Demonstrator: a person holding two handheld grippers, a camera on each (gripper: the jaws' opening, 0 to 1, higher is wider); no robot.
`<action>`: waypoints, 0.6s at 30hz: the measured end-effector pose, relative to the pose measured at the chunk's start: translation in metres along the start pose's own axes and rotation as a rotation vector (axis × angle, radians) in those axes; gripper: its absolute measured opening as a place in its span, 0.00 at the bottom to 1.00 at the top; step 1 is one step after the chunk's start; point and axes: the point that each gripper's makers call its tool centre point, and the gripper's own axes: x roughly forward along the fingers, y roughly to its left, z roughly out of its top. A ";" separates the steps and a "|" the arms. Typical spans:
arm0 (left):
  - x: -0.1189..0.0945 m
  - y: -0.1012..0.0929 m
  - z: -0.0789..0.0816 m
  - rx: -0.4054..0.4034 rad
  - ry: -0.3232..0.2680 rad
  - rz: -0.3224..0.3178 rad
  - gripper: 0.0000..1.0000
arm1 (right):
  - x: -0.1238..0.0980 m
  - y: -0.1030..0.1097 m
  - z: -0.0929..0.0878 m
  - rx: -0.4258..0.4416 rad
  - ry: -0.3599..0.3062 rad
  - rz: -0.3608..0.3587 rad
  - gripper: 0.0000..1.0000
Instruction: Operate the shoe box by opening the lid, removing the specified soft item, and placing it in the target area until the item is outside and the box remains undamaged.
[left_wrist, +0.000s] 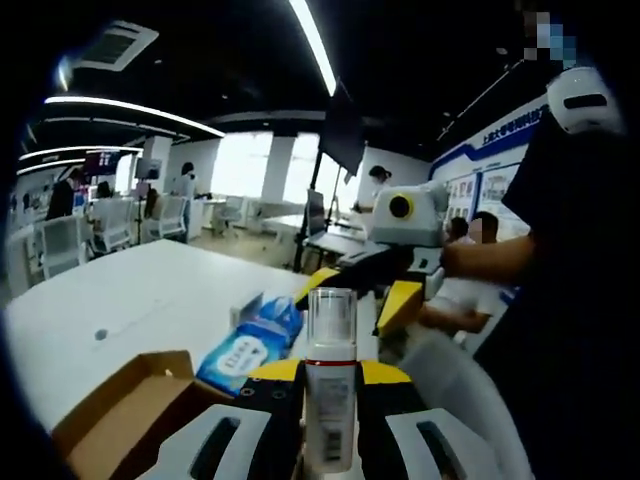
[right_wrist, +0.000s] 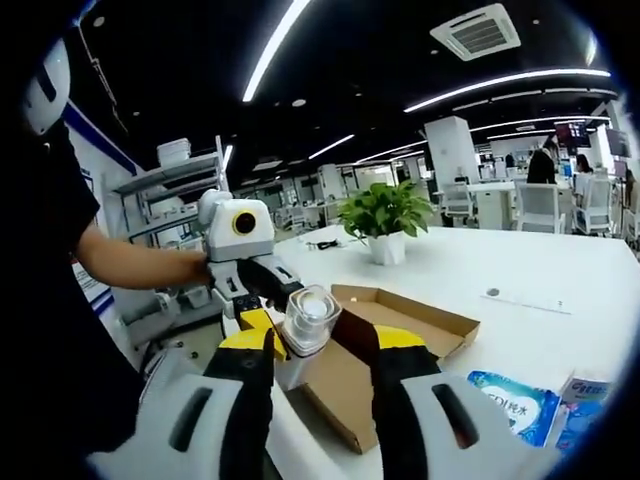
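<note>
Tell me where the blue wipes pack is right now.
The blue wipes pack lies flat on the white table just beyond the open cardboard box; in the right gripper view it sits at lower right.

The left tongs (left_wrist: 330, 385) have white bodies with dark slots, black jaws and yellow tips. The right tongs (right_wrist: 320, 350) have the same white bodies, black jaws and yellow tips. The person (left_wrist: 565, 300) wears a dark top with short sleeves.
</note>
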 end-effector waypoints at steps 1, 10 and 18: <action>0.000 -0.001 0.001 -0.007 -0.008 -0.009 0.19 | 0.000 0.000 0.000 0.001 -0.002 0.002 0.34; -0.002 -0.007 0.005 -0.036 -0.045 -0.051 0.20 | 0.004 0.010 0.010 0.028 -0.041 0.048 0.26; 0.002 -0.012 0.003 -0.046 -0.042 -0.076 0.20 | 0.009 0.016 0.011 0.025 -0.042 0.065 0.22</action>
